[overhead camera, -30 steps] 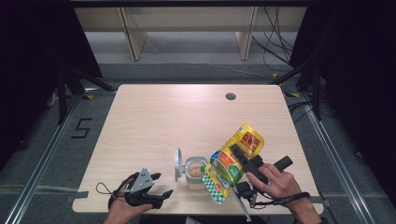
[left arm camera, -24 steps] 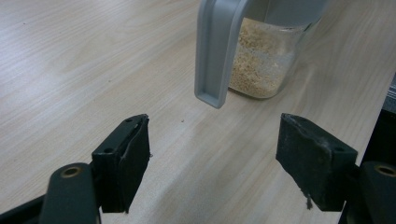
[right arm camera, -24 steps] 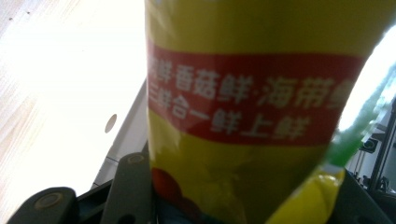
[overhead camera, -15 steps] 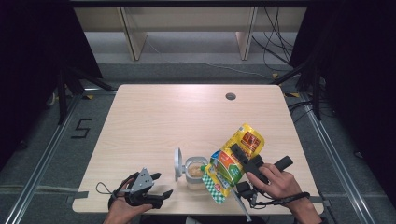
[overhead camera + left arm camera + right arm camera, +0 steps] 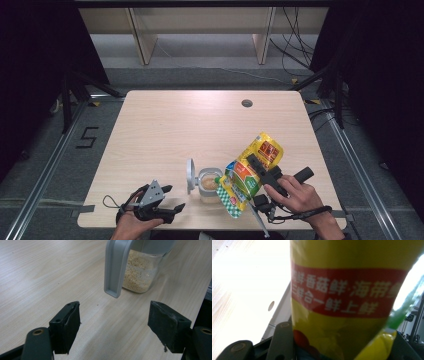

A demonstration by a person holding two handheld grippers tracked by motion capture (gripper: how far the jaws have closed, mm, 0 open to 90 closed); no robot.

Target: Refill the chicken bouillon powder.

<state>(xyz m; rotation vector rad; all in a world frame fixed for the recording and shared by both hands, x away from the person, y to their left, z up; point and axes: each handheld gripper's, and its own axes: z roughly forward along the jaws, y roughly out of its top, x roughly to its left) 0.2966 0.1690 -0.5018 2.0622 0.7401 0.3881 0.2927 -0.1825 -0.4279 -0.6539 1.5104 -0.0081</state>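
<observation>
Pale wood desk (image 5: 175, 130) over grey floor, dark surroundings. Right gripper (image 5: 260, 172), tilted, clamps a yellow pouch (image 5: 250, 175) above a clear jar (image 5: 209, 184) of granules. Left gripper (image 5: 167, 200) rests at the near edge, jaws apart, empty, facing the jar.

A pale wooden desk (image 5: 165, 125) with a round cable hole (image 5: 246, 103) near its far edge stands on grey carpet (image 5: 45, 150). Wooden shelf legs (image 5: 142, 35) and loose cables (image 5: 295, 45) sit beyond it, amid dark surroundings.
</observation>
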